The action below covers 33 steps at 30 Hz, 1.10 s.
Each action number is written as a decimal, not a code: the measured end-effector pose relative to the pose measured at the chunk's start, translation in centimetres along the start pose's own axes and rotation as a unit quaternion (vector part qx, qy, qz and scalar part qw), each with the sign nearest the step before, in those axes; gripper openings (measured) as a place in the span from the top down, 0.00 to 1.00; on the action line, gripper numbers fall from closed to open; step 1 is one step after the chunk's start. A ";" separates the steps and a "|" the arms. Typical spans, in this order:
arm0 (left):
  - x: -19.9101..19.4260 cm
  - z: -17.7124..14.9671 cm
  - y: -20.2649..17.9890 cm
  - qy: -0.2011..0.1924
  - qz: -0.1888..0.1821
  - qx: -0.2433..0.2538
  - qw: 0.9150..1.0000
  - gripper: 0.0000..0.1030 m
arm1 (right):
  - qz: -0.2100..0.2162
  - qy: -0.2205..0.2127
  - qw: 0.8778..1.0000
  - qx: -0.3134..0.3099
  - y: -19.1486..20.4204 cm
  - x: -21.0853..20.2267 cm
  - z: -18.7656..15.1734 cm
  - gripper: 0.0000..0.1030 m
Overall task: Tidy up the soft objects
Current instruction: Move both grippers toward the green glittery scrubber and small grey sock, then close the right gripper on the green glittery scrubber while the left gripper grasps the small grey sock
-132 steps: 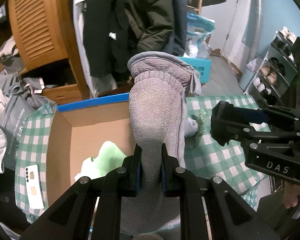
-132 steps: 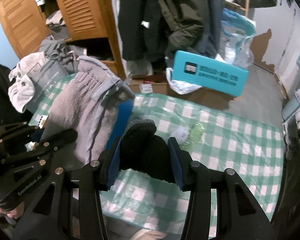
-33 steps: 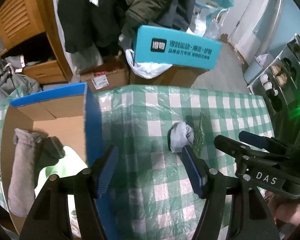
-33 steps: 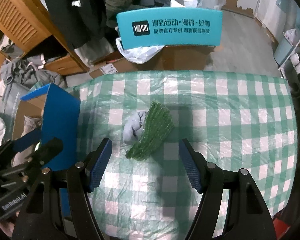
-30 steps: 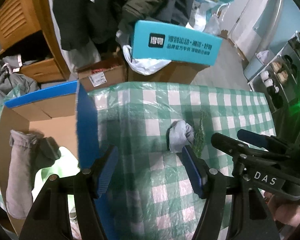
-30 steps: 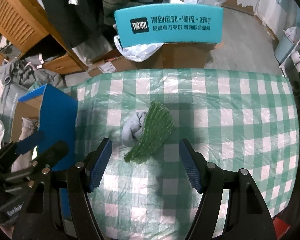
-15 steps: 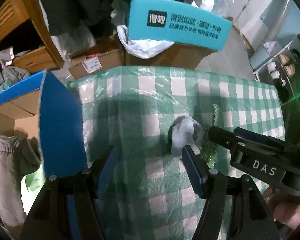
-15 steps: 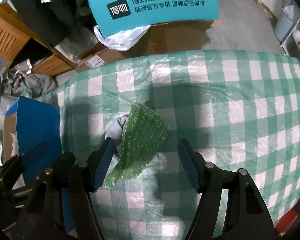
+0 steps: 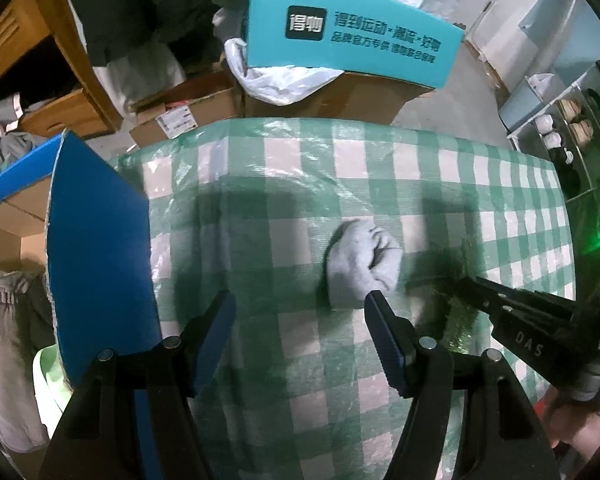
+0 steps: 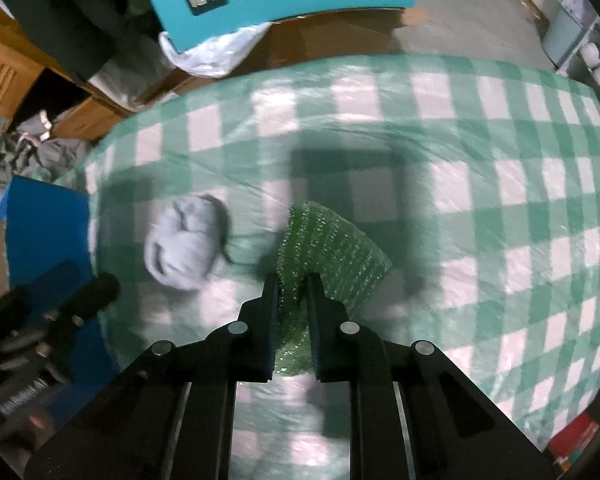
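A balled grey sock (image 9: pixel 362 266) lies on the green checked tablecloth (image 9: pixel 260 216); it also shows in the right wrist view (image 10: pixel 182 250). My left gripper (image 9: pixel 300 312) is open and empty, just short of the sock, its right fingertip (image 9: pixel 374 300) at the sock's near edge. My right gripper (image 10: pixel 293 280) is shut on a green bubble-wrap piece (image 10: pixel 332 256) lying on the cloth right of the sock. The right gripper also shows in the left wrist view (image 9: pixel 476 282), over the green piece (image 9: pixel 458 316).
An open cardboard box with a blue flap (image 9: pixel 96 256) stands at the left, holding a grey garment (image 9: pixel 8 344) and something pale green (image 9: pixel 50 376). Beyond the table's far edge are a teal box (image 9: pixel 352 36), cartons and hanging coats.
Both grippers have dropped their earlier garments into the box and moved over the table. In the last half second my right gripper closed on the green piece; my left one neared the sock.
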State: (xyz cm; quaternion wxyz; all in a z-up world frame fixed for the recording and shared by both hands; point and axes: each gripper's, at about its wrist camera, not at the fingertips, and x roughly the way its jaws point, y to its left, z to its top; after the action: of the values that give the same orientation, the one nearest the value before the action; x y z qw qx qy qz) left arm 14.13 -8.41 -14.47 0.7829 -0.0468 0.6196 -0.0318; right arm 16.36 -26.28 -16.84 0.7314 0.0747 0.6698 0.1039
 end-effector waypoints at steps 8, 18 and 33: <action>0.1 0.0 -1.6 -0.001 -0.006 0.009 1.000 0.28 | 0.006 0.003 1.000 0.021 -3.5 -0.3 -1.2 0.70; 2.0 0.7 -3.0 0.007 -0.004 0.016 1.000 0.23 | -0.021 0.001 0.999 0.043 -5.5 0.3 -2.1 0.36; 4.6 1.3 -4.3 0.016 -0.013 0.009 1.000 0.23 | -0.052 0.008 0.998 0.014 -4.0 2.6 -3.1 0.36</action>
State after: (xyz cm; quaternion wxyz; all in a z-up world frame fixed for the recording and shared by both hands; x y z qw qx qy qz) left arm 16.52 -13.10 -18.11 0.7726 -0.0472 0.6312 -0.0489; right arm 13.71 -29.63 -20.60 0.7296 0.0492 0.6797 0.0564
